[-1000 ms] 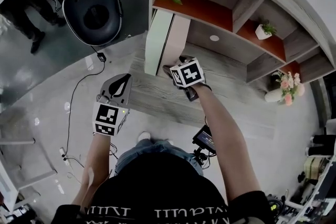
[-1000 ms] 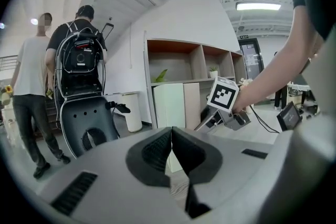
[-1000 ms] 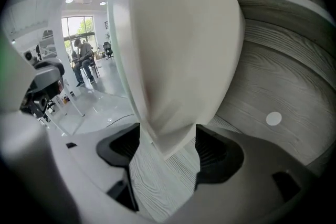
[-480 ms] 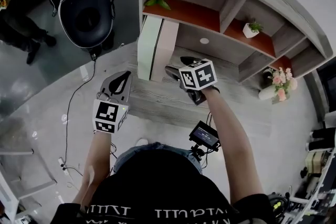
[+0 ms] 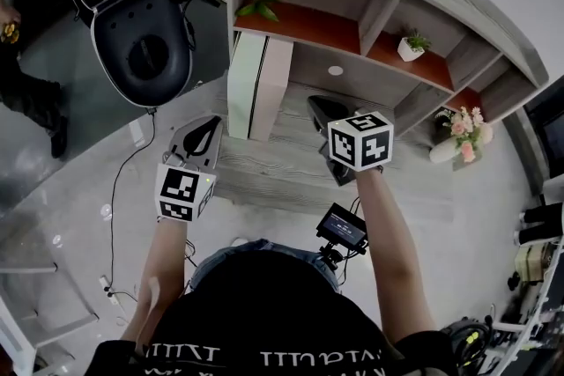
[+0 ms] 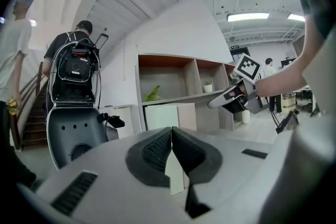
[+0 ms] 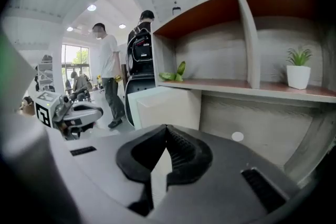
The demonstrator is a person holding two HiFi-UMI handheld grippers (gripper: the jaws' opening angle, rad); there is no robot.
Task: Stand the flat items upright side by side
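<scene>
Two flat items stand upright side by side at the left end of the grey wooden ledge (image 5: 291,167): a pale green-white one (image 5: 244,84) and a pinkish one (image 5: 274,91). They show as pale boards (image 6: 168,115) in the left gripper view and as cream boards (image 7: 164,106) in the right gripper view. My right gripper (image 5: 317,105) hovers to their right, apart from them. Its jaws have just been closing, and they meet with nothing between them (image 7: 167,136). My left gripper (image 5: 210,126) hangs in front of the ledge, shut and empty (image 6: 171,136).
A black scooter (image 5: 141,31) is parked left of the shelf unit. The red-brown shelf holds a leafy plant (image 5: 256,7) and a small white pot (image 5: 407,47). A vase of flowers (image 5: 458,136) sits at the right. People stand behind (image 7: 107,76). A cable crosses the floor (image 5: 123,163).
My right gripper has pulled up and to the right, away from the pinkish item it was next to, and its jaws have shut. The left gripper has barely shifted.
</scene>
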